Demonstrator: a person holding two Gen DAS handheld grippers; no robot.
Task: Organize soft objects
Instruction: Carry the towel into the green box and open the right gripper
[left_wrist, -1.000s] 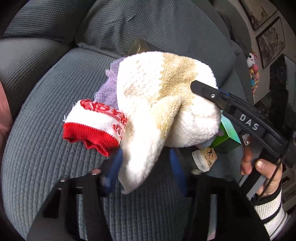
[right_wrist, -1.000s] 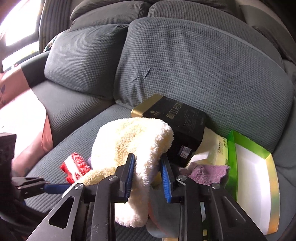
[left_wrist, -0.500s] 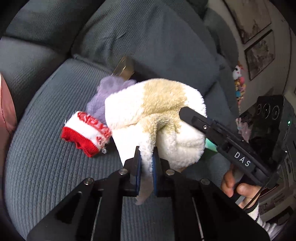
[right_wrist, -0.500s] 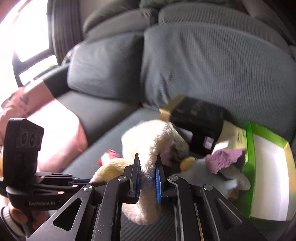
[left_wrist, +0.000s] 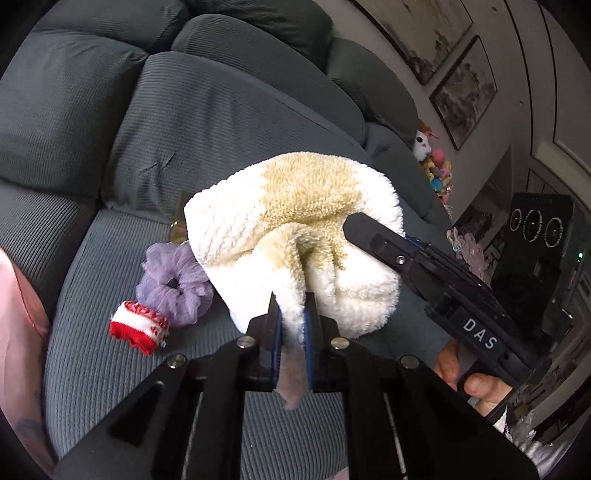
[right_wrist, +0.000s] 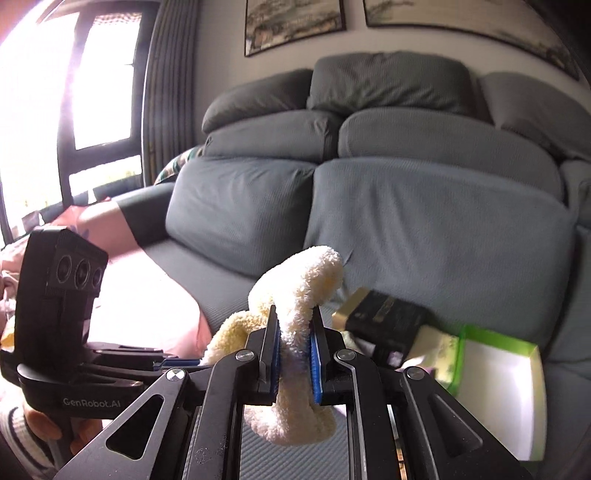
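Note:
A fluffy white and tan towel (left_wrist: 295, 229) hangs in the air above the grey sofa seat (left_wrist: 92, 354). My left gripper (left_wrist: 292, 317) is shut on its near edge. My right gripper (right_wrist: 294, 332) is shut on another fold of the same towel (right_wrist: 299, 284), and its black body (left_wrist: 436, 280) shows at the right of the left wrist view. A purple scrunchie (left_wrist: 173, 284) and a red and white sock (left_wrist: 138, 326) lie on the seat below the towel.
A black and gold box (right_wrist: 384, 321) leans on the back cushion (right_wrist: 424, 229). An open green box with a white inside (right_wrist: 495, 384) lies beside it on the seat. Pink cloth (right_wrist: 147, 295) covers the left seat. Small plush toys (left_wrist: 432, 158) sit at the sofa's far end.
Both grippers have lifted the towel up off the seat, uncovering the scrunchie. The left gripper closed on the towel's edge about a second ago.

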